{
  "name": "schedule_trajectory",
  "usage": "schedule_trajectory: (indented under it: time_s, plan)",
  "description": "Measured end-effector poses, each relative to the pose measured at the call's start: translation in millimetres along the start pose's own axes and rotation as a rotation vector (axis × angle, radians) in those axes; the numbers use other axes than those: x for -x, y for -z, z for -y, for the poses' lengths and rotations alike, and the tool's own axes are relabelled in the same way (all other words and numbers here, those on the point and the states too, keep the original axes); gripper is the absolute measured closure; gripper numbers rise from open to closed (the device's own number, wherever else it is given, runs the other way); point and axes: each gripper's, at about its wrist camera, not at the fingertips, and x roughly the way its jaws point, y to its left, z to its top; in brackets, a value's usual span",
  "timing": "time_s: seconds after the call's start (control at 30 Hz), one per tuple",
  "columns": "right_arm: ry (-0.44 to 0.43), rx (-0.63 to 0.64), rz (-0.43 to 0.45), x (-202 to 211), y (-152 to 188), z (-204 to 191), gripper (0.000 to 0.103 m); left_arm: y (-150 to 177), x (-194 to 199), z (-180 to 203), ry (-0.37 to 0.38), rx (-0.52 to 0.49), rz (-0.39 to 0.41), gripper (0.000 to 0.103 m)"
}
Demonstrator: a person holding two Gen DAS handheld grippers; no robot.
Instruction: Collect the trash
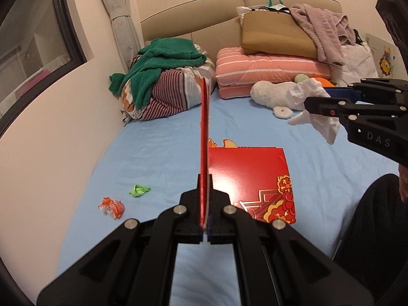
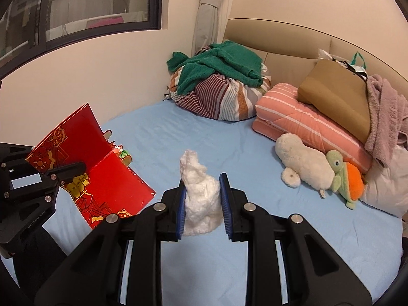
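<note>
Pinching the edge of a red paper bag (image 1: 248, 178), the left gripper (image 1: 204, 199) has its jaws closed tight on the card, so the bag hangs open above the blue bedsheet (image 1: 158, 148). Beside it, the right gripper (image 2: 202, 199) clamps a crumpled white tissue (image 2: 200, 191) between its blue pads, lifted off the bed. Farther out on the sheet lie an orange wrapper (image 1: 112, 207) and a green paper scrap (image 1: 139, 190), near each other and left of the bag. Beyond them sit a white plush toy (image 2: 303, 163), a folded pink quilt (image 2: 306, 122) and a green towel (image 2: 219, 63) on a striped bundle by the headboard.
</note>
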Motion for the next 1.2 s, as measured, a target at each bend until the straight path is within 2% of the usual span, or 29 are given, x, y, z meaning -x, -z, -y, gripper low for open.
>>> schedule_trajectory:
  time_s: [0.13, 0.4, 0.77, 0.97, 1.2]
  plan:
    - [0.066, -0.029, 0.016, 41, 17, 26, 0.081, -9, 21, 30, 0.051, -0.06, 0.038, 0.101]
    - [0.262, -0.124, 0.029, 136, 70, 101, 0.081, -38, 58, 103, 0.183, -0.19, 0.126, 0.101]
    - [0.576, -0.29, 0.045, 282, 134, 206, 0.081, -97, 97, 241, 0.427, -0.379, 0.244, 0.101]
    - [0.694, -0.392, 0.039, 347, 164, 256, 0.081, -120, 113, 316, 0.545, -0.465, 0.281, 0.101]
    - [0.791, -0.462, 0.023, 394, 184, 303, 0.081, -155, 136, 394, 0.689, -0.539, 0.315, 0.101]
